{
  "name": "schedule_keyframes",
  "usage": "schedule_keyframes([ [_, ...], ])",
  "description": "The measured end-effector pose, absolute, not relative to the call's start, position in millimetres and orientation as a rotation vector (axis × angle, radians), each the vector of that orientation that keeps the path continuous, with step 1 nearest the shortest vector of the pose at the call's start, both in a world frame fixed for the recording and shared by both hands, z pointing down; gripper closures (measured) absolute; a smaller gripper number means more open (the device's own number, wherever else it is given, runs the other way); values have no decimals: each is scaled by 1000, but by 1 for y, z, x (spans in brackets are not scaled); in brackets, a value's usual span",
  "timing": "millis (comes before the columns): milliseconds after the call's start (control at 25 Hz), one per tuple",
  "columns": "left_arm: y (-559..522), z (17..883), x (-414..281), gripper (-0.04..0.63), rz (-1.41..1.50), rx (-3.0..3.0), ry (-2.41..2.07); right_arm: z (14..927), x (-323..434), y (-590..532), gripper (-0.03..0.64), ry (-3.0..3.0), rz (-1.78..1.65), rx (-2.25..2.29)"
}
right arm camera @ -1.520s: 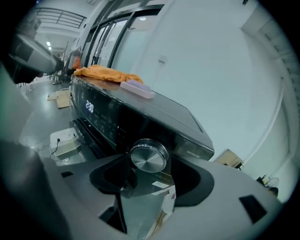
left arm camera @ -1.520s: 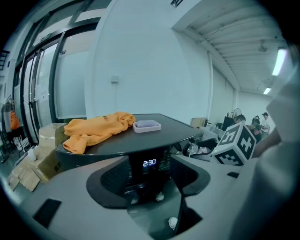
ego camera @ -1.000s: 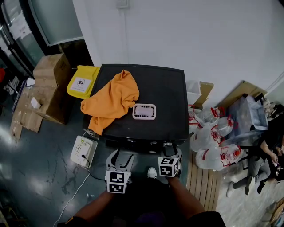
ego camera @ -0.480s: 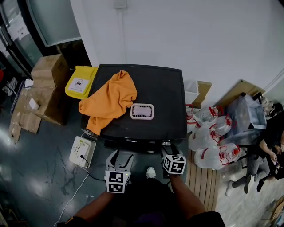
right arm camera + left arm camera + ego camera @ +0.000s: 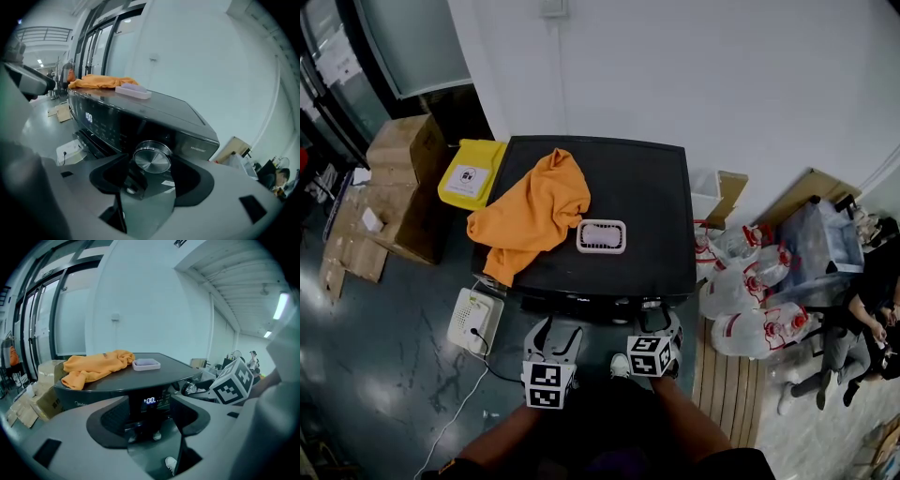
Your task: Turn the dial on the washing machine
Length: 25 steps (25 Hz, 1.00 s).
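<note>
The dark washing machine [image 5: 647, 197] stands against the wall. Its chrome dial [image 5: 151, 159] sits on the front panel's right end and also shows as the dial [image 5: 190, 388] in the left gripper view. My right gripper [image 5: 152, 180] faces the dial, and its jaws are opening. The dial lies just ahead of them in the gap, and neither pad presses on it. My left gripper [image 5: 150, 423] is open and empty, pointed at the lit display [image 5: 149, 401]. In the head view the left gripper [image 5: 553, 342] and right gripper [image 5: 661, 323] hang side by side before the panel.
An orange cloth [image 5: 534, 211] and a small white tray [image 5: 602, 236] lie on the machine's top. Cardboard boxes [image 5: 403, 187] and a yellow bag [image 5: 472, 172] are at the left, with a white box [image 5: 475, 319] on the floor. Water bottles [image 5: 750, 291] crowd the right, near a seated person [image 5: 872, 300].
The right gripper's marker cube swung to the right, then came back left and slightly toward me while turning. The left gripper has stayed in place.
</note>
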<state>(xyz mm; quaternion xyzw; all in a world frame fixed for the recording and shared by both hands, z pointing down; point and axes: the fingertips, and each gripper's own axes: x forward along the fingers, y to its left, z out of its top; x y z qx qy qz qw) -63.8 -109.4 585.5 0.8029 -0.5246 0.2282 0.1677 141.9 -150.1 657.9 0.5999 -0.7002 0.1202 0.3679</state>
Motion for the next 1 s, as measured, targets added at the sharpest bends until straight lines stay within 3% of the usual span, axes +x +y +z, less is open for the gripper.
schedule_keyframes([
  [200, -110, 586, -69, 318, 649, 2279, -1502, 658, 147, -152, 354, -1793, 364, 1577],
  [560, -112, 585, -67, 318, 634, 2292, -1488, 663, 156, -152, 356, -1986, 796, 1678],
  [1000, -121, 564, -66, 318, 557, 2295, -1510, 612, 136, -143, 337, -2052, 541, 1607],
])
